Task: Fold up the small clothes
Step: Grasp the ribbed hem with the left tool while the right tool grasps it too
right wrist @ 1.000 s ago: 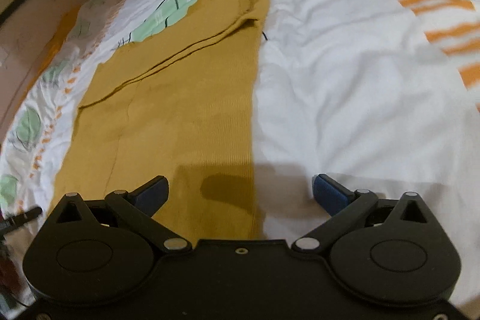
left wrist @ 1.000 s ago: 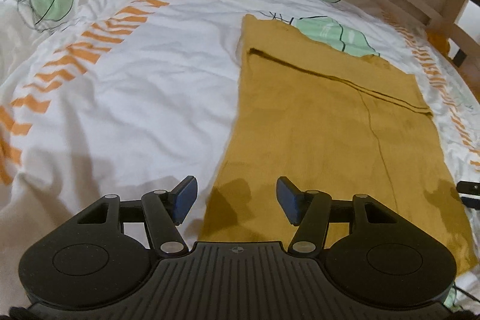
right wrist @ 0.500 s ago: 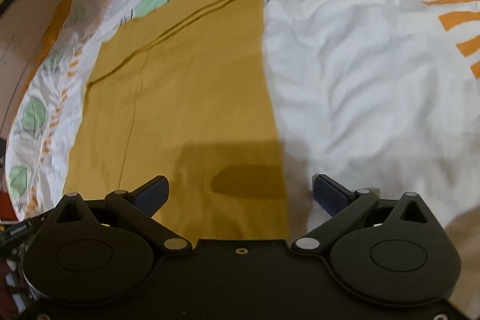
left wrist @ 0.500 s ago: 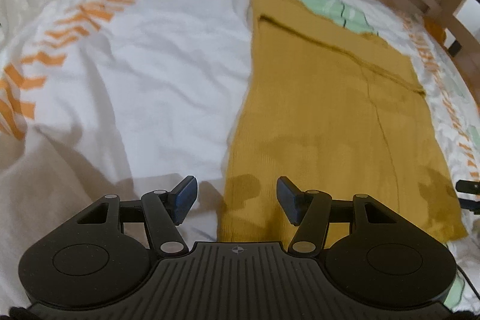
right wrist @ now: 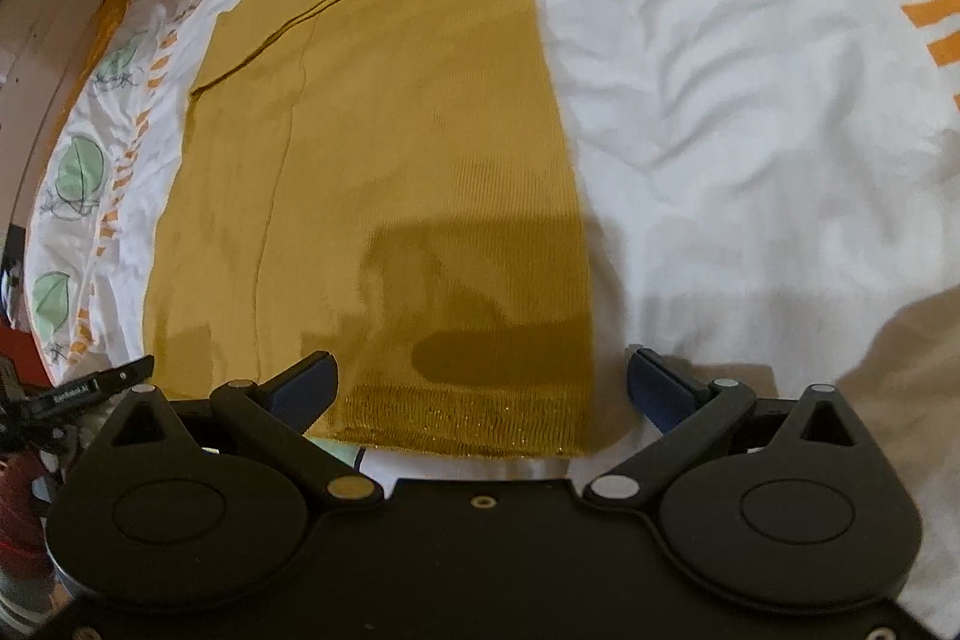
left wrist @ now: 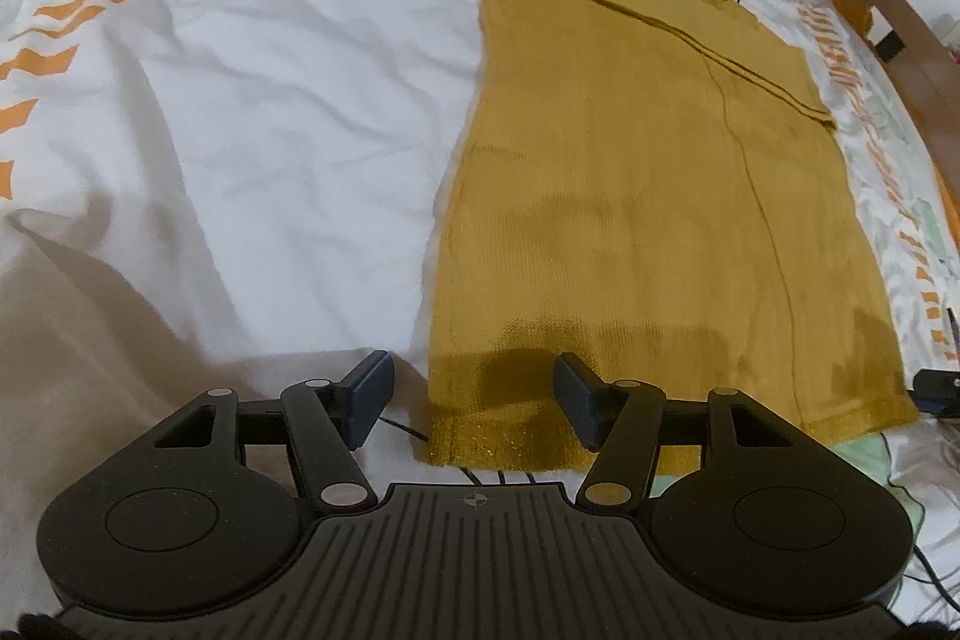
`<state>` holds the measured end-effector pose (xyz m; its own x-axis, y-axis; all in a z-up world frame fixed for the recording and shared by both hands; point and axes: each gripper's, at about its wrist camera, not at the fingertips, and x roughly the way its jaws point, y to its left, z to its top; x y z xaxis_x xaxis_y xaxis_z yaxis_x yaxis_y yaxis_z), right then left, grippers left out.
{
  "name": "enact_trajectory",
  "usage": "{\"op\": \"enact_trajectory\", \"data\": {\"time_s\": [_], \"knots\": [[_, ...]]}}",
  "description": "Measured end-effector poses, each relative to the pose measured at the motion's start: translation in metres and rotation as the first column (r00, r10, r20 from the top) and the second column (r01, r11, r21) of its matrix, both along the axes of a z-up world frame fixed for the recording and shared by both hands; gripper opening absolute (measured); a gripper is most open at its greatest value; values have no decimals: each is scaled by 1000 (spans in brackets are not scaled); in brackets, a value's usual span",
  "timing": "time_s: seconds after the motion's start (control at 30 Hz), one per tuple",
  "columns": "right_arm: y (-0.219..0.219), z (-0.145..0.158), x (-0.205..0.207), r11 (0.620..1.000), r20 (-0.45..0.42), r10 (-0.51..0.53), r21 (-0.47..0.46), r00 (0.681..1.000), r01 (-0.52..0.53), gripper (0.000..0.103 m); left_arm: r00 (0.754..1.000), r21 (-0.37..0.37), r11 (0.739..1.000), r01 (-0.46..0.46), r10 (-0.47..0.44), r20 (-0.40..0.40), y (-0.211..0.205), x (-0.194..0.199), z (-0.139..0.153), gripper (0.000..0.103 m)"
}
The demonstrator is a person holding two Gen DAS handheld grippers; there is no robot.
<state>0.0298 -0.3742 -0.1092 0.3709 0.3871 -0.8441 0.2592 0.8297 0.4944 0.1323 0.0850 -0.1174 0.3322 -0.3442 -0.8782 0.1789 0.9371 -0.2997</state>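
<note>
While seen from the left wrist, found mustard garment (left wrist: 648,196) flat on the leaf-print bedsheet (left wrist: 252,58), with left gripper (left wrist: 474,394) spread wide over its near hem corner, gripping nothing. From the right wrist, noted right gripper (right wrist: 480,388) likewise wide apart, straddling the hem's opposite corner.
</note>
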Motion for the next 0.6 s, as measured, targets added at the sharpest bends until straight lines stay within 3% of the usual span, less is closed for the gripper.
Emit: {"op": "enact_trajectory", "data": {"time_s": [0.33,0.5,0.6], "knots": [[-4,-2,-2,998,11,-21,53,1000,21,103,999,-24,999,39,-40,-7,-3,0,-2,57],[-8,-2,-3,997,16,-26,71,1000,25,103,999,-47,998,38,-39,-21,-1,1,-3,24],[-8,-1,-4,997,19,-26,74,999,24,103,999,-60,998,28,-29,-14,1,-1,-3,13]]}}
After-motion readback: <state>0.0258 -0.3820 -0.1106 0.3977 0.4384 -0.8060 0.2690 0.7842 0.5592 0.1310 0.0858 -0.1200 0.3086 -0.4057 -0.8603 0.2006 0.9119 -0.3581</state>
